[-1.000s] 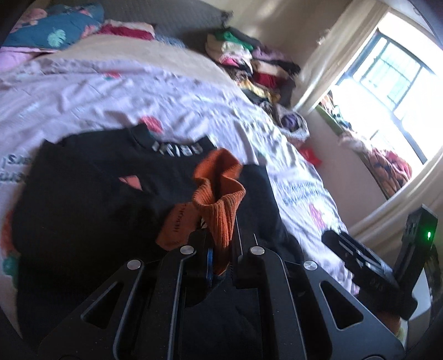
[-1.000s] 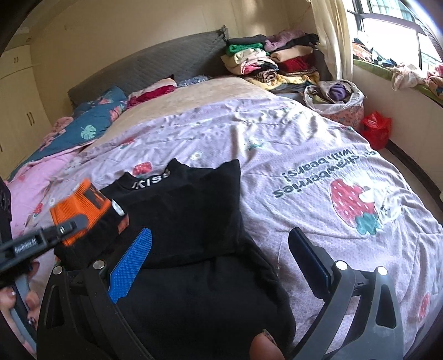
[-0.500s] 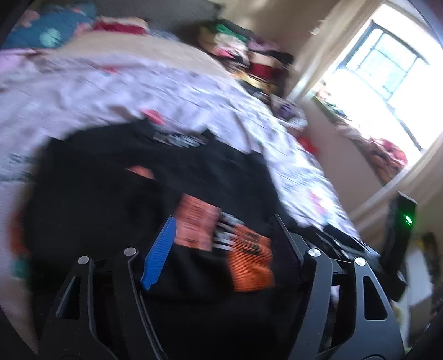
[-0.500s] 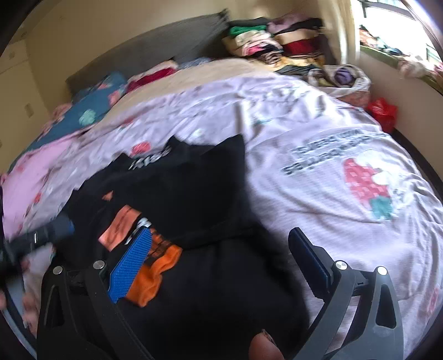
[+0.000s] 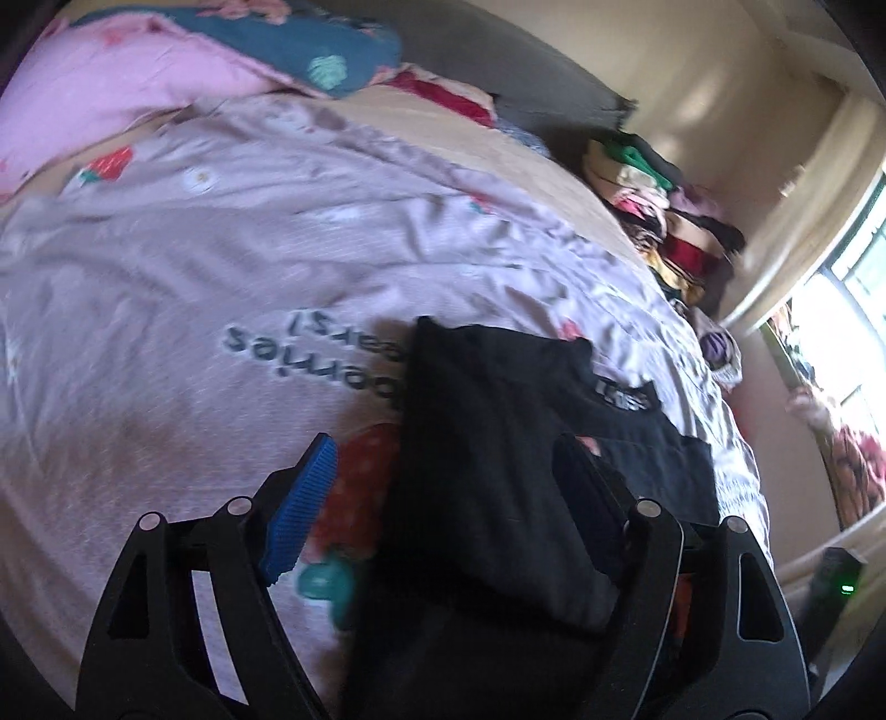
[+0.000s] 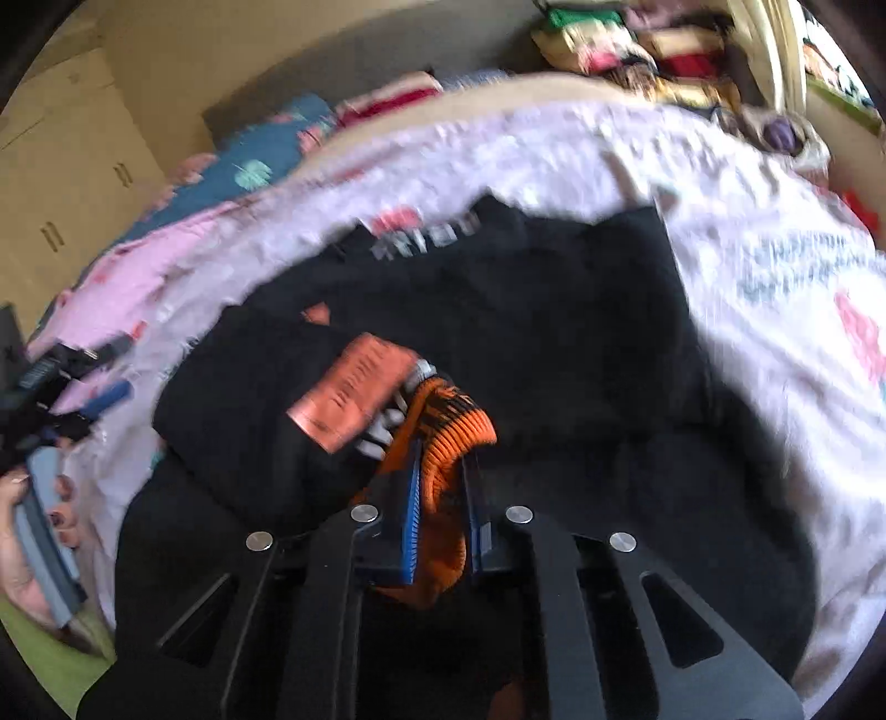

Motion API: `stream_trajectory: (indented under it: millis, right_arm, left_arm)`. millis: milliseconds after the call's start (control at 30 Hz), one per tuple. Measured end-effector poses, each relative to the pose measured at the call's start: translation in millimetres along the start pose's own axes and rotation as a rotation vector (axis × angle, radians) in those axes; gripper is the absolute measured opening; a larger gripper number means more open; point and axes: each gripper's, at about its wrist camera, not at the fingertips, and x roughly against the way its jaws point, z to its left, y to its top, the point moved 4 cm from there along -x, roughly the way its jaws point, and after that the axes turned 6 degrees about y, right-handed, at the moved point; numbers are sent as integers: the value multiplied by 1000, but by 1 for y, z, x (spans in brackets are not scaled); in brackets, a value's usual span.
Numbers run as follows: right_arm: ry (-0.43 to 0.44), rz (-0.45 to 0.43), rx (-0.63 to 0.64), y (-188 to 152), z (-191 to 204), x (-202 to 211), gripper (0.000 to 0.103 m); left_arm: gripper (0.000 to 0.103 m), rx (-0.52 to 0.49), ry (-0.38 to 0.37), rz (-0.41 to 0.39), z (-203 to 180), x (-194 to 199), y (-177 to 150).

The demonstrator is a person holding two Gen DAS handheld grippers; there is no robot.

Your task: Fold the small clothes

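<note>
Black top half-folded on the bed

Right gripper point(image 6: 440, 482) has just closed onto the orange cuff point(image 6: 443, 437); left gripper point(image 5: 443, 498), jaws just opened wide, holds nothing above the black top point(image 5: 498, 443)

The top point(image 6: 554, 343) is black with an orange ribbed cuff point(image 6: 448, 437) and white lettering. The quilt point(image 5: 194, 266) is lilac, printed with red strawberries. The pillow point(image 5: 310, 50) is teal.

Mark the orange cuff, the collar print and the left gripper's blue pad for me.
orange cuff point(image 6: 443, 443): right wrist view, ribbed knit between the closed jaws.
collar print point(image 5: 623, 400): left wrist view, white lettering on the black neckband.
blue pad point(image 5: 302, 507): left wrist view, ridged face.
</note>
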Motion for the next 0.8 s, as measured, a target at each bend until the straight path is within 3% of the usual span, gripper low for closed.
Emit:
stream_trajectory:
  millis: [167, 300, 467, 600, 633, 667, 700, 800]
  right_arm:
    - [41, -111, 150, 45, 28, 31, 11]
    - [4, -185, 260, 76, 34, 53, 11]
    - [-19, -229, 235, 84, 12, 54, 11]
    - [-24, -193, 195, 70, -6, 38, 11]
    - [-33, -184, 191, 68, -9, 35, 11]
    - [-42, -176, 188, 68, -10, 30, 11]
    - [-54, -167, 184, 66, -13, 27, 11]
    - [-97, -150, 180, 62, -19, 19, 11]
  left_arm:
    - [72, 53, -27, 46, 10, -15, -1]
    - [72, 39, -25, 69, 2, -28, -2]
    - [72, 46, -21, 105, -5, -49, -5]
    - [71, 22, -20, 135, -12, -63, -9]
    - [60, 12, -7, 134, -13, -65, -10]
    - [34, 3, -5, 134, -13, -67, -12]
    - [24, 1, -19, 140, -14, -68, -13]
    - [19, -33, -3, 122, -17, -67, -17]
